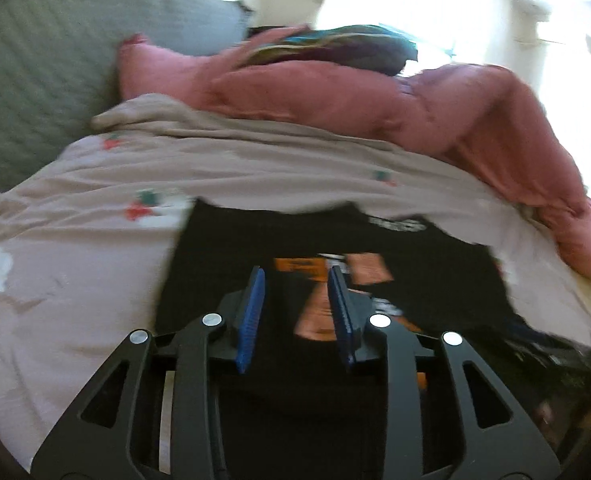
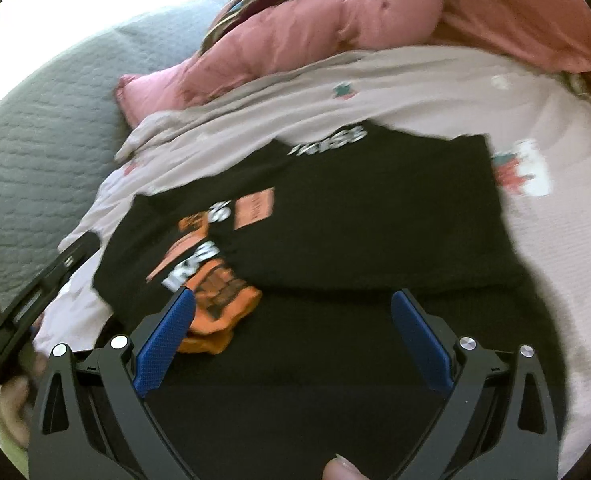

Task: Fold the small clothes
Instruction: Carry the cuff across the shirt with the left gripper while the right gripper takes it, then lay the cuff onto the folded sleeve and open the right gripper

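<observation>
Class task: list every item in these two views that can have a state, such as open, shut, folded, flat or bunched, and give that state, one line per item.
left gripper: open, jaws narrowly apart, gripping nothing
right gripper: open wide, gripping nothing
black T-shirt: lying on the sheet, partly folded over itself, print partly covered
patterned sheet: spread out, lightly creased
pink duvet: bunched behind the T-shirt
grey quilted cover: spread smooth

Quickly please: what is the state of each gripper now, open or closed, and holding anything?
Left gripper: partly open, holding nothing, above the black T-shirt.
Right gripper: wide open, holding nothing.
</observation>
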A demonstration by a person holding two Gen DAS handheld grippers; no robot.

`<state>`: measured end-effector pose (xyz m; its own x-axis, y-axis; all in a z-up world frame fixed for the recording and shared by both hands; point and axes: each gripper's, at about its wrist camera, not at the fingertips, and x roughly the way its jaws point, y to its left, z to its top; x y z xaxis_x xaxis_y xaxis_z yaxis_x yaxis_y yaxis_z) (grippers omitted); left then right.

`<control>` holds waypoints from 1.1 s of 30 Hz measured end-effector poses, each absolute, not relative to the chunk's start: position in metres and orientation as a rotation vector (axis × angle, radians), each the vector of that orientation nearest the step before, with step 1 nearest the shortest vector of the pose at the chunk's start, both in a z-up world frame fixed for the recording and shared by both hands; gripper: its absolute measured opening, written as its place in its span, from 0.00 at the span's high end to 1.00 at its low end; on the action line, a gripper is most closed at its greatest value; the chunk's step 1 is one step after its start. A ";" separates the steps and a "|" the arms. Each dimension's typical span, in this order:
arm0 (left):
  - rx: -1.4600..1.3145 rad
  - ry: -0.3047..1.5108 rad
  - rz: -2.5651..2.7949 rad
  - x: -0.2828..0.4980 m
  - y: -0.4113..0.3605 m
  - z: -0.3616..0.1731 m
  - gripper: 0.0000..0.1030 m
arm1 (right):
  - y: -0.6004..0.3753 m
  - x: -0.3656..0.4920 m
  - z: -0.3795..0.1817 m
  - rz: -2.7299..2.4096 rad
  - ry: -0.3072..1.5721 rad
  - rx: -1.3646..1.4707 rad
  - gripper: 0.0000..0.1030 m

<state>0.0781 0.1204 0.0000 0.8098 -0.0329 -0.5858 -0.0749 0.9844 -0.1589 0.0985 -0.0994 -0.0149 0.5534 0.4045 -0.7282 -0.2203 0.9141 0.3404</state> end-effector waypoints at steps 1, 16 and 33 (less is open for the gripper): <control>-0.184 0.626 0.041 0.079 0.127 -0.003 0.72 | -0.092 0.099 -0.017 0.393 0.926 0.219 0.05; -0.190 0.557 0.076 0.078 0.151 -0.018 0.47 | -0.039 0.118 -0.044 0.431 0.975 0.206 0.69; -0.247 0.500 0.079 0.068 0.166 -0.010 0.46 | -0.097 0.117 0.055 0.309 0.586 0.010 0.87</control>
<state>0.0684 0.1661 -0.0097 0.8751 0.0147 -0.4838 -0.1350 0.9673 -0.2147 0.1168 -0.0972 0.0546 0.7887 0.2898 -0.5422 -0.2838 0.9540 0.0969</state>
